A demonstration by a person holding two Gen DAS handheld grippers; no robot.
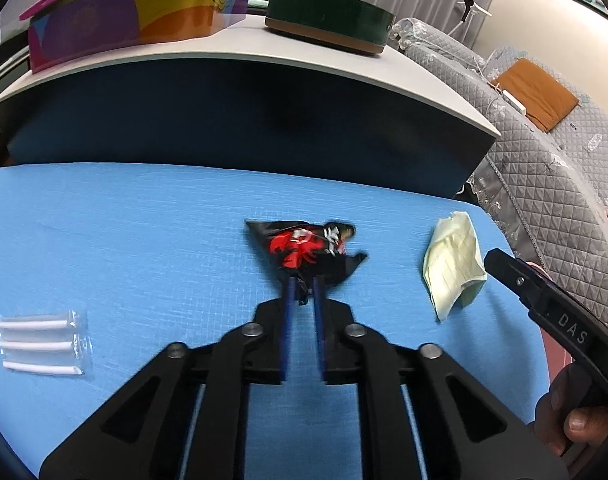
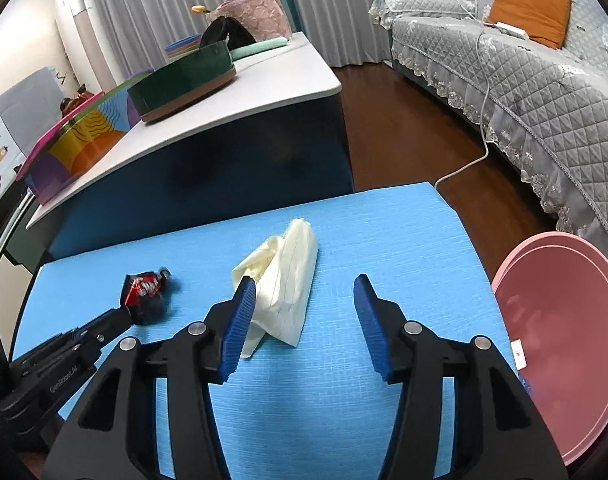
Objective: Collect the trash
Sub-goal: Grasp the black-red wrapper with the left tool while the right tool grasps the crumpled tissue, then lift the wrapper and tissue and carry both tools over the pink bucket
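My left gripper [image 1: 302,286] is shut on a black and red snack wrapper [image 1: 304,250], held just above the blue mat [image 1: 123,240]; the wrapper also shows in the right wrist view [image 2: 145,290] at the left gripper's tip. A crumpled pale yellow lined paper [image 2: 281,296] lies on the mat [image 2: 384,240], partly behind my right gripper's left finger. My right gripper [image 2: 304,292] is open and empty above the mat. The paper also shows in the left wrist view [image 1: 454,264], with the right gripper's finger [image 1: 504,270] beside it. A clear packet of white straws [image 1: 39,342] lies at the mat's left.
A pink round bin [image 2: 560,344] stands off the mat's right edge. Behind the mat is a white-topped dark table [image 1: 243,52] with a colourful box [image 1: 123,12] and a green round tin [image 1: 328,16]. A grey quilted sofa [image 2: 524,76] is at the right.
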